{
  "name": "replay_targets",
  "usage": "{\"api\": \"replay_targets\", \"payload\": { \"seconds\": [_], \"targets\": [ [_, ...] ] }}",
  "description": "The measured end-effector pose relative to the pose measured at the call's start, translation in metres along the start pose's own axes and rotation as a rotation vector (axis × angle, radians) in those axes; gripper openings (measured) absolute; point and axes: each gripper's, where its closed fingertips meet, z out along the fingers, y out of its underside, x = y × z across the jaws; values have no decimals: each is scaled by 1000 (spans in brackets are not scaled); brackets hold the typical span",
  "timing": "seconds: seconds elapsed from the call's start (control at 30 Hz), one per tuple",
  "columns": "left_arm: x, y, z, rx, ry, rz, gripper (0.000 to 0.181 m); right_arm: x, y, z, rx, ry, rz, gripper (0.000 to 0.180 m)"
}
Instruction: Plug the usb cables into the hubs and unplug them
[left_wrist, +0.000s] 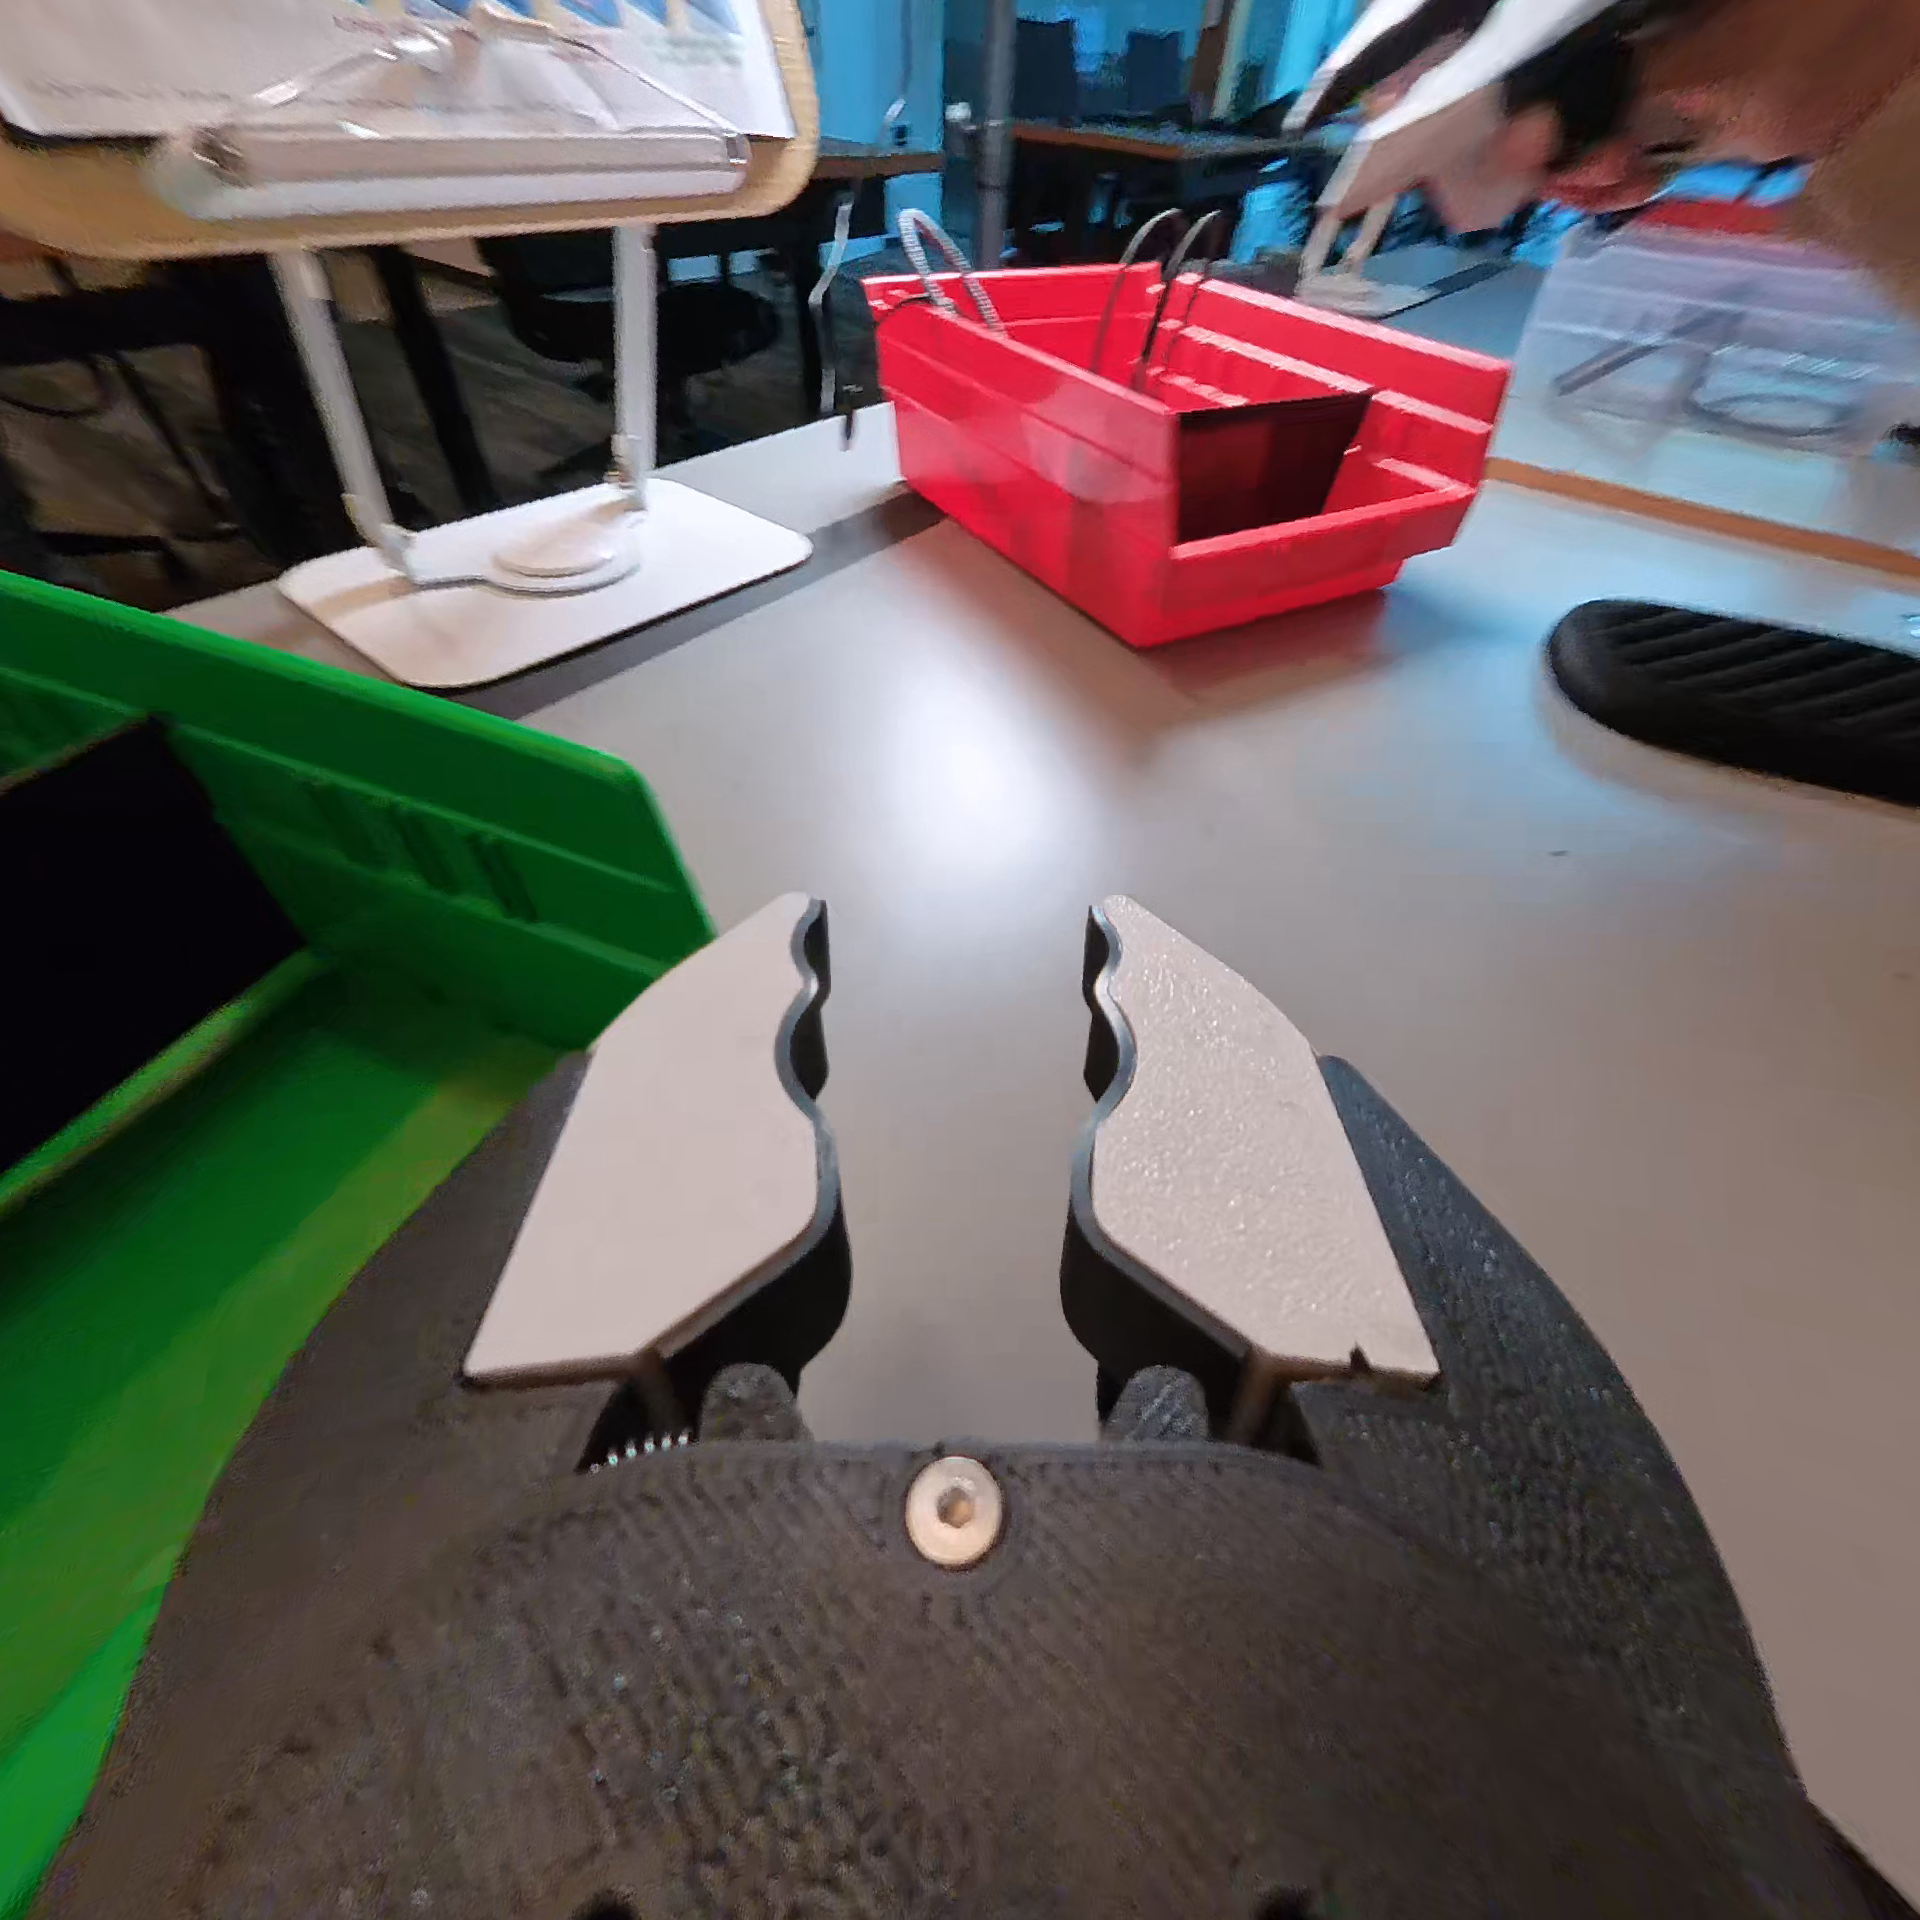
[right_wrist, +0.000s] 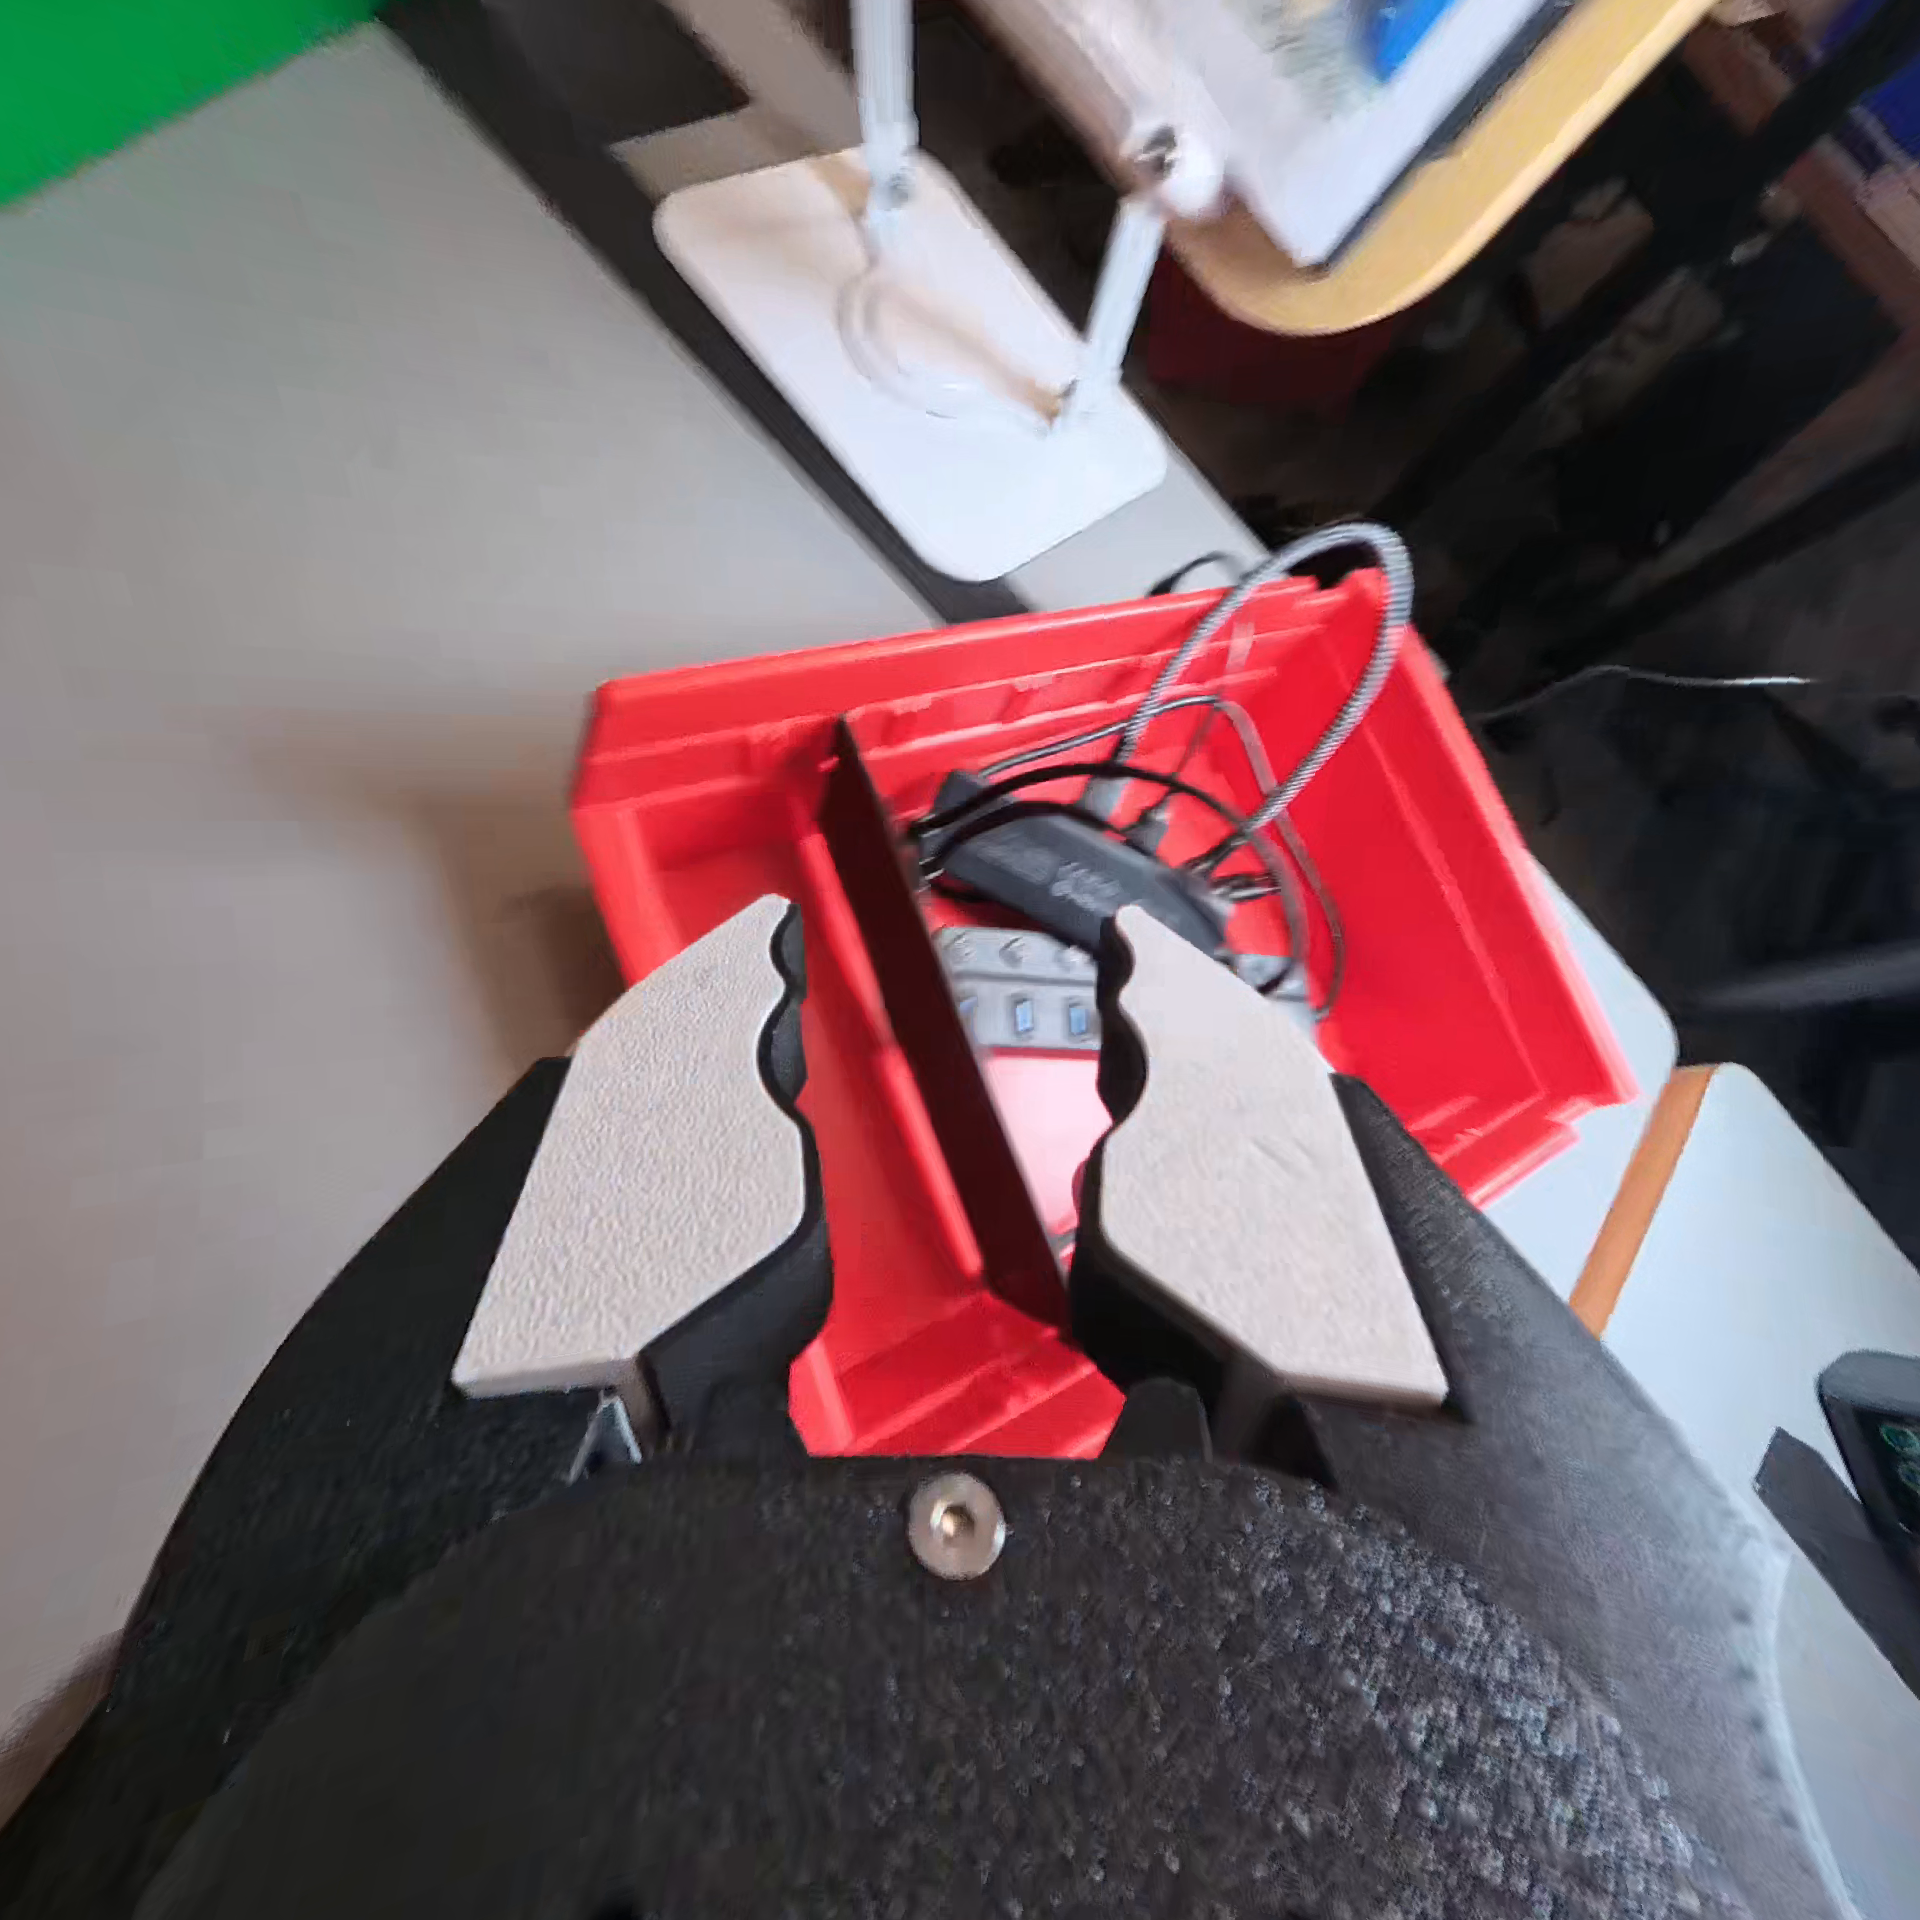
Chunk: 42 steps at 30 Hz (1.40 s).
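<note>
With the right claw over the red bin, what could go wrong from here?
The right claw is open above the red bin, where looped cables lie tangled over the hubs; a finger could snag a loop and drag a hub. The upright black divider stands between its fingers and could block the descent.

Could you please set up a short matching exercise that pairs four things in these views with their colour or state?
Things:
1. bin holding the hubs
2. bin by the left gripper
3. lamp base
4. right gripper

Descriptions:
A. white
B. red
C. jaws open, holding nothing
D. green

Pairs: 1-B, 2-D, 3-A, 4-C
</note>
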Motion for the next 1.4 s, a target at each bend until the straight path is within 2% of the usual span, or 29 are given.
{"api": "replay_targets", "payload": {
  "seconds": [0.1,0.2,0.3,0.4,0.43,0.5,0.53,0.57,0.77,1.13,1.33,1.4],
  "targets": [
    [-30,5,-11,-113,-122,98,53,-52,35,8,-147,-102,-128,56],
    [-61,29,-20,-351,-187,133,66,-83,73,30,-303,-151,-237,57],
    [-79,49,-23,-516,-182,165,71,-87,94,54,-395,-127,-315,61],
    [-92,72,-20,-680,-156,198,72,-80,99,74,-430,-109,-335,60],
    [-97,78,-18,-723,-155,227,70,-79,99,80,-435,-118,-336,55],
    [-98,88,-13,-789,-96,296,60,-84,100,88,-430,-162,-354,30],
    [-93,91,-10,-809,-40,320,43,-84,98,91,-420,-163,-379,29],
    [-90,91,-7,-811,-15,347,30,-85,96,91,-410,-150,-409,29],
    [-75,86,11,-792,-5,418,29,-121,90,78,-351,-174,-515,28],
    [5,72,68,-769,167,599,28,-248,78,24,-207,-292,-694,29],
    [29,72,72,-744,244,649,28,-284,80,-2,-117,-295,-705,30],
    [38,71,75,-727,264,688,28,-290,71,-15,-40,-272,-650,34]
  ]
}}
